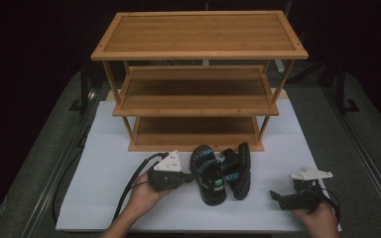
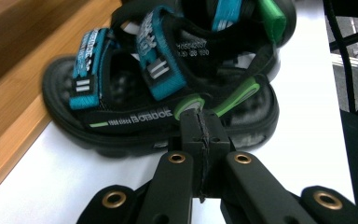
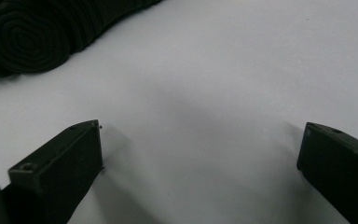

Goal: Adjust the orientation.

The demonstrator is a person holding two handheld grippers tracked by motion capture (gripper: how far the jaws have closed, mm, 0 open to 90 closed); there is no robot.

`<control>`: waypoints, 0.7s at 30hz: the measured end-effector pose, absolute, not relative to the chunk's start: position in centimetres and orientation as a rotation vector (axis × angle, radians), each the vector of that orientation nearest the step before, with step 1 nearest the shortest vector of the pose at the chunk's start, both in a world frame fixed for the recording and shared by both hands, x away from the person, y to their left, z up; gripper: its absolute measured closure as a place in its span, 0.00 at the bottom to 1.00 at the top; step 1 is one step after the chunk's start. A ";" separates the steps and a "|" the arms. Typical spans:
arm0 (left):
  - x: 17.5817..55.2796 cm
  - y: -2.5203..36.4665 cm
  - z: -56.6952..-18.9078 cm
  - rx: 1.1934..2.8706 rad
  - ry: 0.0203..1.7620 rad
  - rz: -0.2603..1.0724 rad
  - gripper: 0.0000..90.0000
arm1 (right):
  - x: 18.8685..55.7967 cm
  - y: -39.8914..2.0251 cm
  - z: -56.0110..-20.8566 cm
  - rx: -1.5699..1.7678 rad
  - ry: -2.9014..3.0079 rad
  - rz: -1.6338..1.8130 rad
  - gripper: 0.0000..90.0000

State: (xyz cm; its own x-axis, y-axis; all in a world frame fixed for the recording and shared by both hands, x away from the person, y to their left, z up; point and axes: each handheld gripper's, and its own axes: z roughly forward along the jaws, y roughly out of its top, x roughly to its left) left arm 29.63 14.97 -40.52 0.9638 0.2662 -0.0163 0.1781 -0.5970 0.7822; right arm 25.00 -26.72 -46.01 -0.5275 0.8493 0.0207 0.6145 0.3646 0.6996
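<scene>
My left gripper (image 1: 191, 176) sits just left of the near sandal (image 1: 209, 173), its jaws brought fully together. In the left gripper view the tips (image 2: 200, 122) meet at the sandal's side wall, by the green trim near the heel, and I cannot tell whether any strap or edge is pinched between them. That sandal (image 2: 163, 102) lies flat on its sole on the white sheet (image 1: 104, 163) that covers the worktop, its blue straps up. The second sandal (image 1: 238, 171) lies tipped on its side, touching the first on the side away from my left gripper.

Both sandals lie just in front of the bamboo shoe rack (image 1: 198, 79), close to its lowest shelf.

My right gripper (image 1: 276, 197) rests on the sheet well to the right of the sandals, apart from them, jaws spread wide with nothing between them. In the right gripper view there is bare white sheet between the two jaws, and a ribbed black sole (image 3: 32, 37) lies beyond them, off to the upper left.
</scene>
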 end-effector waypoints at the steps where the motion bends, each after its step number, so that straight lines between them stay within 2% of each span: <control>1: 29.7 14.5 -40.6 2.219 0.304 0.115 1.00 | 25.0 -26.7 -46.0 1.285 2.287 0.951 0.00; 12: 29.0 13.8 -38.8 2.097 0.254 0.029 1.00 | 25.0 -26.7 -46.0 1.285 2.287 0.948 0.00; 13: 29.0 13.6 -38.5 2.084 0.249 0.030 0.95 | 25.0 -26.7 -46.0 1.285 2.287 0.948 0.00; 21: 29.4 10.8 -37.5 2.085 0.216 -0.013 0.77 | 25.0 -26.7 -46.0 1.284 2.287 0.949 0.00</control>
State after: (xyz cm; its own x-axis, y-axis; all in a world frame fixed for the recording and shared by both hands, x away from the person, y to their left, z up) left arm 29.40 10.81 -37.51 0.9840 0.1485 -0.0983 0.1592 -0.4853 0.8597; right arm 25.01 -26.73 -46.01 -0.5277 0.8492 0.0209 0.6146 0.3647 0.6995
